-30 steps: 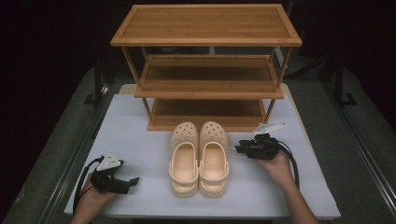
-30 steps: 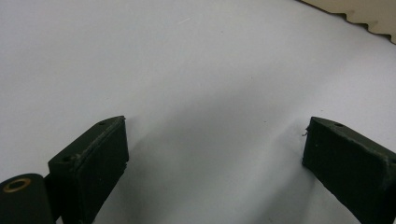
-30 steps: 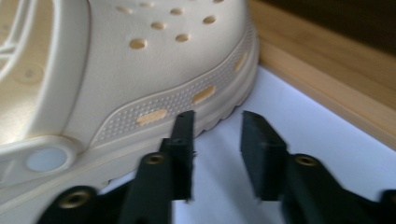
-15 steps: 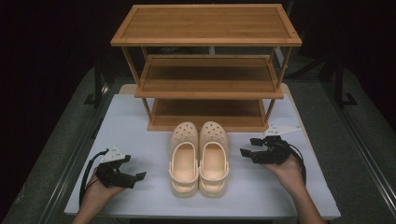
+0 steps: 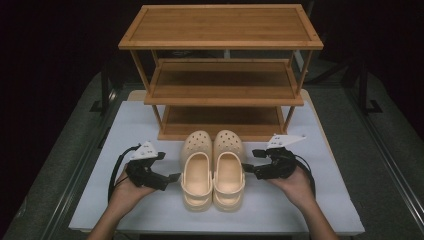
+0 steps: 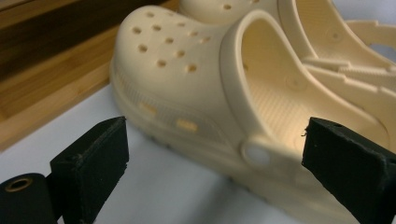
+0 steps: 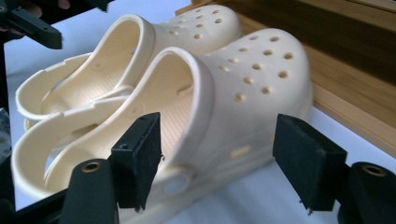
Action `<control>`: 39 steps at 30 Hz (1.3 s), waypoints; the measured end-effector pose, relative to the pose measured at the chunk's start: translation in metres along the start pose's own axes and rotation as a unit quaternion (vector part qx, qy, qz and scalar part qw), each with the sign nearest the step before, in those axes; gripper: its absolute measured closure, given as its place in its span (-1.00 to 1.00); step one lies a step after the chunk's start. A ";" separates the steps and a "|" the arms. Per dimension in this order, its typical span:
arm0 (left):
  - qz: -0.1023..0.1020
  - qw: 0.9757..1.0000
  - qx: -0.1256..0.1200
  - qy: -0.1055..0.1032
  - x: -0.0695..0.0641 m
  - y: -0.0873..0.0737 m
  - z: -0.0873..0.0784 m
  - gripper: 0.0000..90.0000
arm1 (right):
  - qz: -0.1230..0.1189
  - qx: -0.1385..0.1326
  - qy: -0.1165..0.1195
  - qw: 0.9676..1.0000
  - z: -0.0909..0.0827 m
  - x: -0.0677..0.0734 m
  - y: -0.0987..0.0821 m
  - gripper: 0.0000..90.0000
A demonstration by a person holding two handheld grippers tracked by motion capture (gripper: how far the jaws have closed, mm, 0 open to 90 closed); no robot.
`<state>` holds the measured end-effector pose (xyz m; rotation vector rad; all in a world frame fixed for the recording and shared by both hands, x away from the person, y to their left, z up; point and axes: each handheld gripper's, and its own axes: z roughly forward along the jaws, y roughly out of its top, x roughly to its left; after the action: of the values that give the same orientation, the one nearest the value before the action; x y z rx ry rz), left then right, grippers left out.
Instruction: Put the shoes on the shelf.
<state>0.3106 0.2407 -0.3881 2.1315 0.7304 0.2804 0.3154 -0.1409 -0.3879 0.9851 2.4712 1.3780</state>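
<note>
Two cream clogs stand side by side on the white tabletop [image 5: 310, 210], toes toward the rack. My left gripper [image 5: 170, 166] is held just left of the left clog [image 5: 196, 170]. In the left gripper view its jaws [image 6: 215, 172] stand wide open, with that clog [image 6: 187, 88] close ahead and no pad touching it. My right gripper [image 5: 249, 161] sits at the outer side of the right clog [image 5: 229, 167]. Its jaws [image 7: 223, 163] have just been opening. They frame the clog's side [image 7: 252, 88] without pressing on it.
A three-tier bamboo rack [image 5: 220, 25] stands right behind the clogs' toes, and its lowest board [image 7: 355, 65] runs close to them. A person's hands come in from the table's front edge. Dark floor surrounds the table.
My left gripper has risen from the table's front left and moved right, up to the left clog. My right gripper has opened its jaws and shifted slightly beside the right clog.
</note>
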 end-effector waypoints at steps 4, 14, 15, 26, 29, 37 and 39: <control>0.005 1.000 0.007 -0.004 0.001 0.010 0.018 -0.85 | -0.004 0.006 0.000 1.000 0.014 0.000 0.006 -0.31; 0.015 0.999 0.027 0.015 0.004 0.010 0.042 -0.76 | -0.008 0.027 -0.008 1.000 0.036 0.000 0.004 -0.35; 0.014 0.999 0.026 0.015 0.005 0.009 0.043 -0.71 | -0.010 0.031 -0.011 0.999 0.038 0.000 0.003 -0.35; 0.008 1.000 0.027 0.002 0.012 0.008 0.038 -0.61 | -0.011 0.040 -0.017 0.999 0.039 -0.004 0.000 -0.26; 0.011 1.000 0.026 -0.008 0.012 0.008 0.036 -0.43 | -0.011 0.038 -0.016 0.999 0.036 -0.005 0.000 -0.17; 0.032 0.999 0.018 0.015 0.009 0.010 0.025 0.23 | -0.009 0.027 -0.016 0.999 0.027 -0.008 -0.003 0.13; 0.033 0.999 0.018 0.027 0.010 0.010 0.022 0.40 | -0.010 0.023 -0.019 1.000 0.024 -0.009 -0.004 0.25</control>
<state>0.3322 0.2279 -0.3944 2.1927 0.7004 0.3635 0.3308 -0.1312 -0.4065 0.9837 2.4876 1.2899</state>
